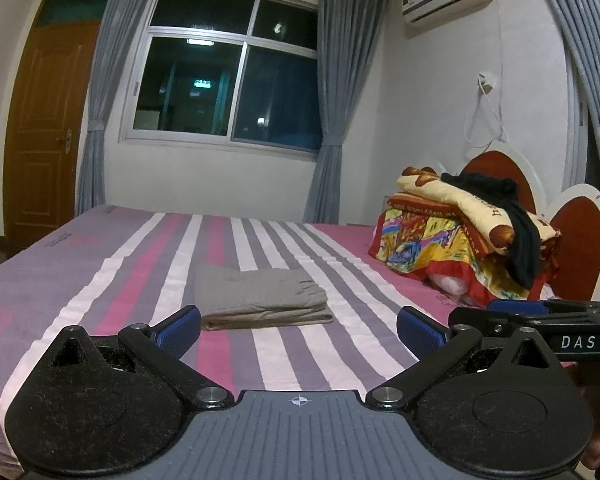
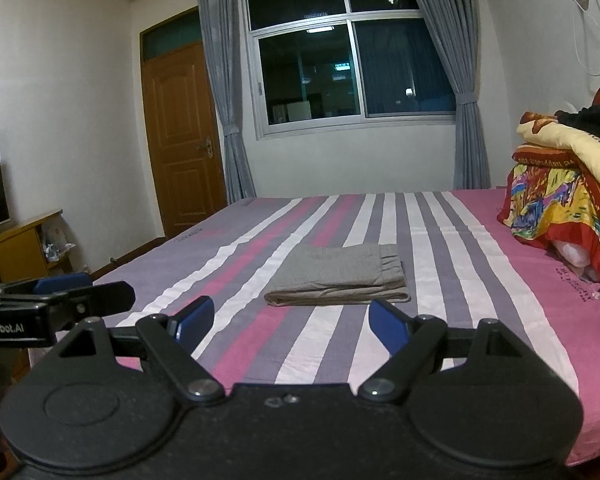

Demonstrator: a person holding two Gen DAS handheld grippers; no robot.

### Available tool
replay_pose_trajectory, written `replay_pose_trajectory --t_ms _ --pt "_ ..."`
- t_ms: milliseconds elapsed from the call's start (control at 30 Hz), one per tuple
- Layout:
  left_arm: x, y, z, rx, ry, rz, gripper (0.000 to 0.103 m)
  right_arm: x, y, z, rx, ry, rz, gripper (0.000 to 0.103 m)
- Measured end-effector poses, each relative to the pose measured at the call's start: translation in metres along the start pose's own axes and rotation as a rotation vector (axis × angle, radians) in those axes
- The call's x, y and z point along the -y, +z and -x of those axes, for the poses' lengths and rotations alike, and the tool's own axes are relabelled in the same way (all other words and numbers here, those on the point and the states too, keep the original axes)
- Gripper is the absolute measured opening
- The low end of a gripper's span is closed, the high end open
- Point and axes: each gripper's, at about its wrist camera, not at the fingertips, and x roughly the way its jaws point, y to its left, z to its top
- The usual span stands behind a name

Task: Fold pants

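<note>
A pair of grey-brown pants (image 1: 260, 300) (image 2: 340, 276) lies folded into a flat rectangular stack on the striped bed sheet (image 1: 140, 280) (image 2: 440, 240). My left gripper (image 1: 298, 326) hovers just short of the stack, open, with nothing between its blue pads. The right gripper (image 2: 290, 324) also stands open and empty, a little nearer than the pants. In the left wrist view the right gripper (image 1: 532, 312) shows side-on at the right edge. The left gripper (image 2: 60, 292) shows at the left edge of the right wrist view.
A heap of colourful quilts with a black garment (image 1: 468, 228) (image 2: 568, 184) sits at the bed's head, against a red and white headboard (image 1: 580, 236). A wooden TV stand (image 2: 20, 248) is left of the bed. Window, curtains and a wooden door line the far wall.
</note>
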Motion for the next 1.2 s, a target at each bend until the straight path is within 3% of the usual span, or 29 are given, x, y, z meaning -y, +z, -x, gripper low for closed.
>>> replay_pose_trajectory --t_ms 967,1200 --pt "-0.005 0.006 0.001 0.005 -0.025 0.001 0.103 0.004 0.012 0.001 0.020 0.010 0.013 0.085" --pt "0.006 0.005 0.005 0.017 -0.025 -0.059 0.103 0.002 0.014 0.002 0.026 0.012 0.021 0.085"
